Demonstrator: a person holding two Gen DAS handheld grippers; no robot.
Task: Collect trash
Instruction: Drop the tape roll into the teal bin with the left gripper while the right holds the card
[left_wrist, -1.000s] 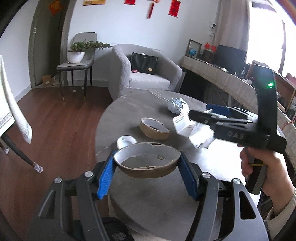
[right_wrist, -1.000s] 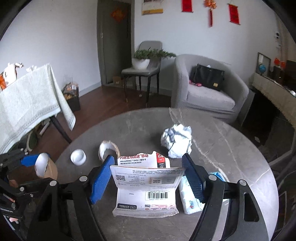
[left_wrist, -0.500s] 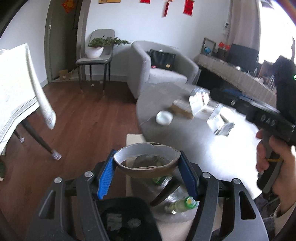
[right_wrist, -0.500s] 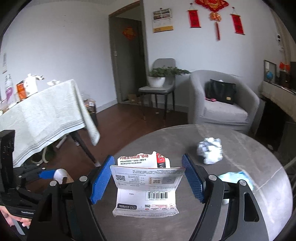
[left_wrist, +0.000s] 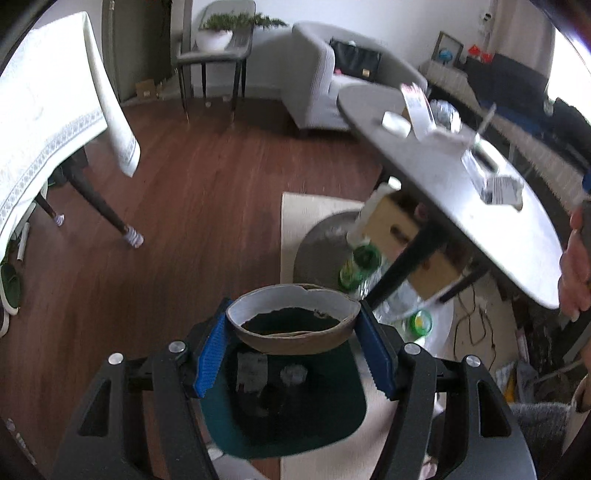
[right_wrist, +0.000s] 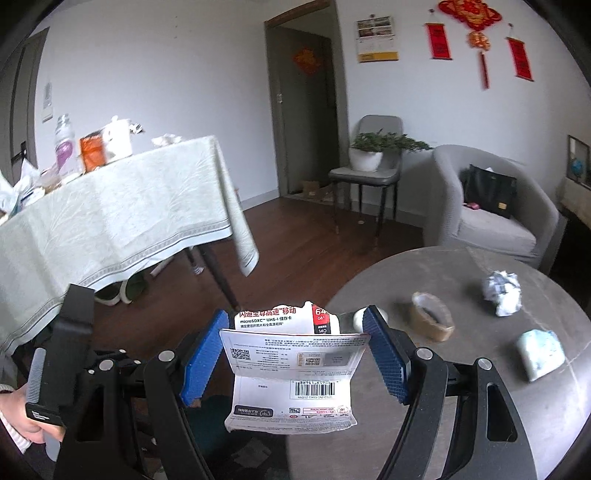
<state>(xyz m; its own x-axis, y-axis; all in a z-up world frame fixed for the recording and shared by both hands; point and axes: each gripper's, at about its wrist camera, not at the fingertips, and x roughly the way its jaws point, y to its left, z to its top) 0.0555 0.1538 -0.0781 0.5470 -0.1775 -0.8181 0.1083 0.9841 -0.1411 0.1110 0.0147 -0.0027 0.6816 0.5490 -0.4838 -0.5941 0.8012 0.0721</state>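
My left gripper (left_wrist: 292, 314) is shut on a flattened brown cardboard tape ring (left_wrist: 295, 338), white inside, pinched between the blue pads. It hangs tilted down right over a dark green bin (left_wrist: 347, 391) with a black liner and some dark scraps inside. My right gripper (right_wrist: 295, 321) is shut on a folded white memory-card package (right_wrist: 295, 376) with a barcode, held at the near left edge of the round grey table (right_wrist: 424, 273). On that table lie another tape roll (right_wrist: 432, 319), a crumpled paper ball (right_wrist: 502, 291), a tissue pack (right_wrist: 541, 352) and a small white cap (right_wrist: 360, 319).
A cloth-covered table (left_wrist: 48, 122) with dark legs stands to the left over wooden floor. Under the round table (left_wrist: 517, 236) sit a cardboard box (left_wrist: 399, 225) and green bottles (left_wrist: 364, 258) on a pale rug. A hand (right_wrist: 18, 417) grips the other tool's black handle. A grey armchair (right_wrist: 491, 221) stands behind.
My left gripper carried the ring off the round table's edge and tipped down over the bin. My right gripper swung left with the package, from over the table's middle to its edge.
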